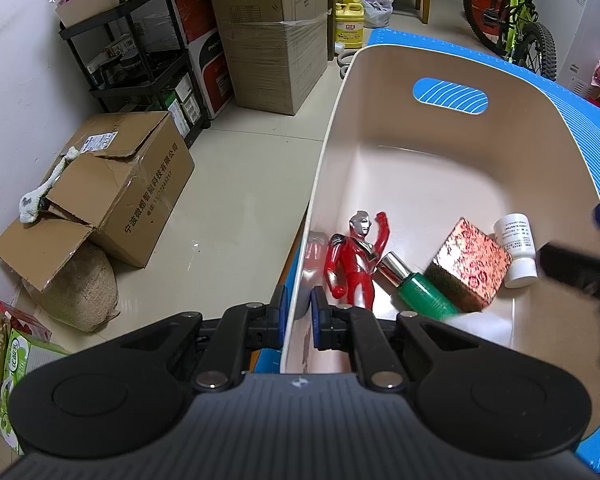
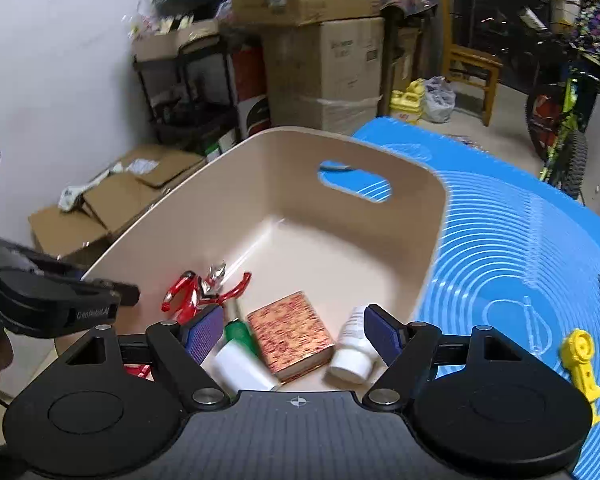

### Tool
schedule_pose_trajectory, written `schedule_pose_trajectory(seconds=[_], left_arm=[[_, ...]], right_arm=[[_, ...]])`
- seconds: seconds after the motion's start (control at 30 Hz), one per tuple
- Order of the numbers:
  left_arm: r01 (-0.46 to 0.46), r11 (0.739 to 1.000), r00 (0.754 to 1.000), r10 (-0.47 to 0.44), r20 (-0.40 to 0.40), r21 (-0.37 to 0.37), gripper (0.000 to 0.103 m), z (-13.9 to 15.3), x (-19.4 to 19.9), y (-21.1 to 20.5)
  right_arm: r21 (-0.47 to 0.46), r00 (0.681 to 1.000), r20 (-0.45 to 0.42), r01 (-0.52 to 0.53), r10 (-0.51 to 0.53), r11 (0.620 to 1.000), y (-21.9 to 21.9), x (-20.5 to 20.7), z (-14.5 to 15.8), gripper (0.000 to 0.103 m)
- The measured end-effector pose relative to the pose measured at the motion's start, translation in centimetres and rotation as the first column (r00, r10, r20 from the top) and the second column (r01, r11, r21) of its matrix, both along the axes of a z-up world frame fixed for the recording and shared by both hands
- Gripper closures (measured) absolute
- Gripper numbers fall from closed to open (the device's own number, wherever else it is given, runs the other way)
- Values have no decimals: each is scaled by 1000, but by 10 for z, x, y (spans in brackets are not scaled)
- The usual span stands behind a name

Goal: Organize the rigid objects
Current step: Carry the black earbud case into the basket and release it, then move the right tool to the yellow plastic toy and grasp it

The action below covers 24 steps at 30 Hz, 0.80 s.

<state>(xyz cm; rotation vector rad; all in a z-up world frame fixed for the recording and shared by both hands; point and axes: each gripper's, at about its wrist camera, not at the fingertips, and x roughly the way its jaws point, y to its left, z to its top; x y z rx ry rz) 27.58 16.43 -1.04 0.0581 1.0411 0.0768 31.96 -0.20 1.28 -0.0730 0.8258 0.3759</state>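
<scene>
Left gripper (image 1: 299, 312) pinching near rim of beige bin (image 1: 324, 152), one pad each side of wall. Right gripper (image 2: 294, 334) over bin, fingers spread wide, nothing between pads. On bin floor: red patterned box (image 2: 290, 332) centre, red figure (image 2: 204, 292) at 10 o'clock of box, green bottle (image 2: 240, 334) touching box at 9, white bottle (image 2: 354, 346) at 3. Bin sits on blue mat (image 2: 512, 248); yellow toy (image 2: 580, 364) on mat, well right of bin.
</scene>
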Motion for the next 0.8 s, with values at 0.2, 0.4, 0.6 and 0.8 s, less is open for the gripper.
schedule_pose_trajectory(seconds=[0.2,0.4,0.6,0.8], left_arm=[[0,1000,1000,0,0,5,89,0,0,-1],[1,1000,1000,-1,1,4,89,0,0,-1],[-1,1000,1000,1,1,6,88,0,0,-1],[-3,1000,1000,3,0,9,88,1,0,-2]], right_arm=[[26,995,48,89,-91,996,-39,3,14,21],[-1,976,59,210,-210,978,-94,13,7,21],[11,930,23,368,-368,930,-157,26,-19,21],[-34,886,25,464,-463,885,-203,38,-54,21]])
